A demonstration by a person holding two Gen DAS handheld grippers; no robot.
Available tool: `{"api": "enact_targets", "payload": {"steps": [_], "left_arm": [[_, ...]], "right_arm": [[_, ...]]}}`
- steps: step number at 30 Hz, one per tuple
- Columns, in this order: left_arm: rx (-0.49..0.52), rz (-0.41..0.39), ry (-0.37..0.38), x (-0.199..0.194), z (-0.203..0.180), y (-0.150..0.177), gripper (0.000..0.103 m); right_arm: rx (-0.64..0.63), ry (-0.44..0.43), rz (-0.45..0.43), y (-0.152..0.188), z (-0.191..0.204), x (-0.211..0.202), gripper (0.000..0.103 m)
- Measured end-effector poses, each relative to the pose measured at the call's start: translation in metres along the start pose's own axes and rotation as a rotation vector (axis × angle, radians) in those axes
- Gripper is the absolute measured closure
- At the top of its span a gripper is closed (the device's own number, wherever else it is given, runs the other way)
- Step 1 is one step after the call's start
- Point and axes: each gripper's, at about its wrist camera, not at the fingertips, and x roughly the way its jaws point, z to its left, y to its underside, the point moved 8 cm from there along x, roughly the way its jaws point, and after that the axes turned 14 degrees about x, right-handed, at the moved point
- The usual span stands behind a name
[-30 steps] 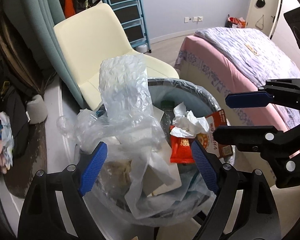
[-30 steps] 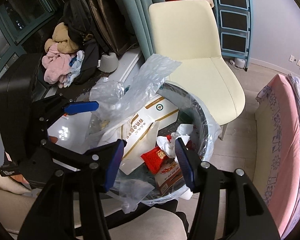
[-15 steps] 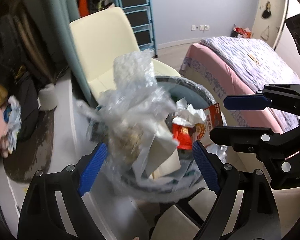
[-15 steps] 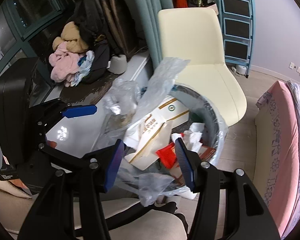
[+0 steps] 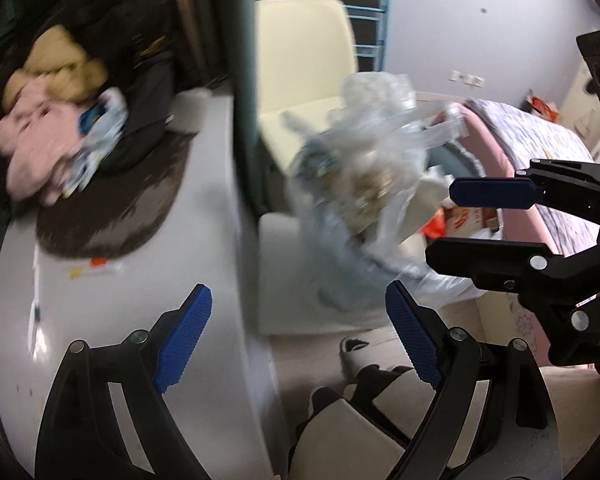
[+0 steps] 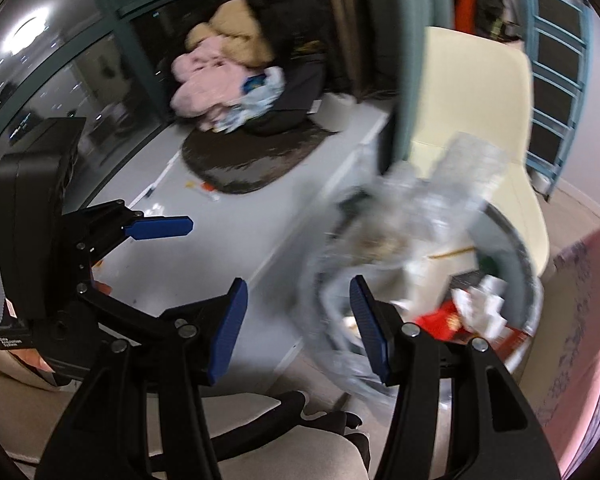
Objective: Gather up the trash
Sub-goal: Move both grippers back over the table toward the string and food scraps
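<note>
The left gripper (image 5: pixel 298 338) and the right gripper (image 6: pixel 298 326) both have jaws spread wide and hold nothing. Beyond them the trash bin (image 6: pixel 518 248) stands on the floor beside the cream chair (image 6: pixel 476 92), with a crumpled plastic bag (image 5: pixel 374 160) sticking up from it, blurred.

A home bedroom: a quilted bed (image 5: pixel 540 136), cream chair (image 5: pixel 304 60) and piled clothes (image 6: pixel 216 64).
</note>
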Motion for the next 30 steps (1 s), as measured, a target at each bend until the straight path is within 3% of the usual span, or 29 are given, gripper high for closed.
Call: {"api": "enact_targets", "payload": {"steps": [11,22,30], "left_arm": [[-0.175,0.021,-0.142,-0.045,0.051,0.078,0.016],[-0.372,0.072,-0.248,-0.086,0.094,0.180,0.016],[-0.516,0.095,-0.286,-0.107,0.109,0.235,0.016]], "right_arm": [[-0.233,-0.128,0.103,0.014,0.100,0.031,0.051],[-0.432,-0.250,0.217,0.061,0.207,0.062,0.051],[-0.560,-0.313,0.280,0.088,0.263,0.072,0.052]]}}
